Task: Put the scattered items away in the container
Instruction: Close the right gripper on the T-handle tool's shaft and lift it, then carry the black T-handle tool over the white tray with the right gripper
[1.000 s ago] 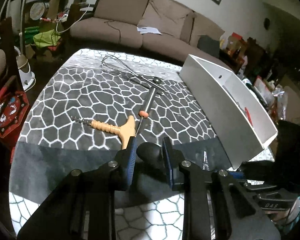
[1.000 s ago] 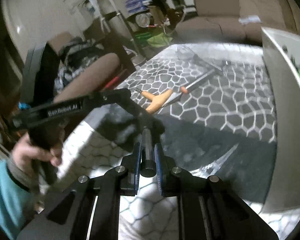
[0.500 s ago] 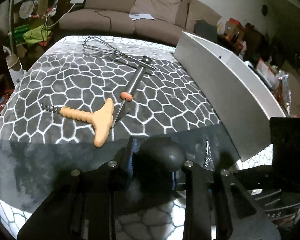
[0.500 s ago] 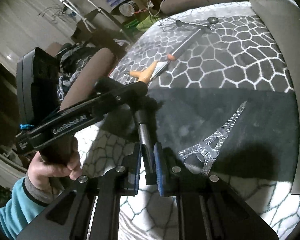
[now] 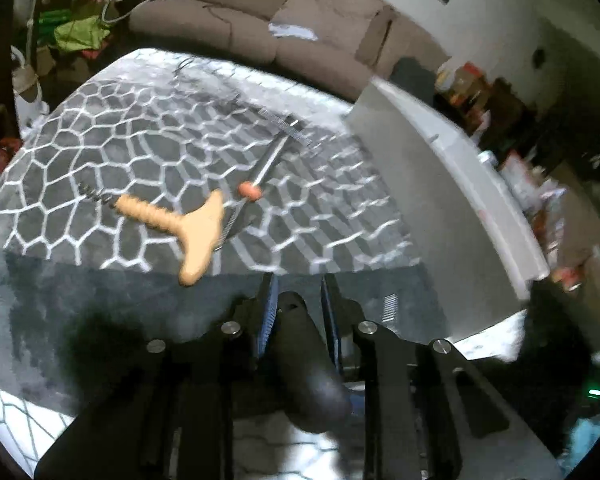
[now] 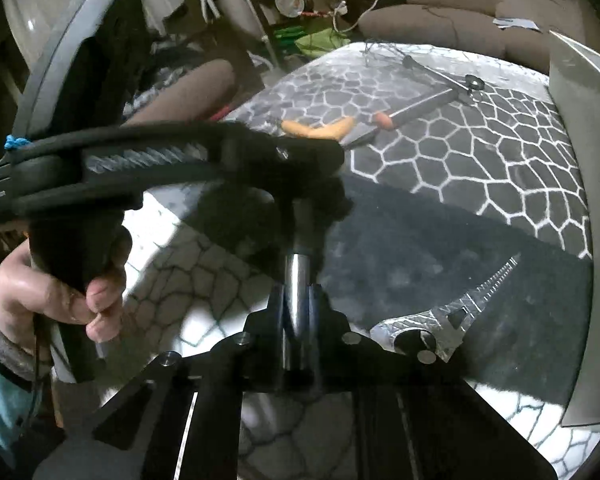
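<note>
Both grippers hold one tool with a thick black handle (image 5: 308, 360) and a steel shaft (image 6: 296, 276). My left gripper (image 5: 298, 284) is closing, its blue pads against the handle's end. My right gripper (image 6: 298, 292) is also closing, its pads pinching the shaft low over the table. A wooden-handled corkscrew (image 5: 188, 228) lies just beyond the left gripper. Beside it lies a dark rod with an orange collar (image 5: 266, 168), and a wire whisk (image 6: 384, 54) farther back. A metal Eiffel-tower opener (image 6: 460, 312) lies right of my right gripper. The white container (image 5: 452, 184) stands along the right.
The table wears a grey honeycomb cloth (image 5: 112, 148) with a dark plain band (image 6: 420, 248) across the near part. A hand (image 6: 60, 292) in a teal sleeve grips the left tool at the left. A brown sofa (image 5: 240, 12) and floor clutter lie behind the table.
Both grippers have sunk toward the table with the shared tool still held. The corkscrew and the Eiffel-tower opener now appear closer. The left view is blurred by motion.
</note>
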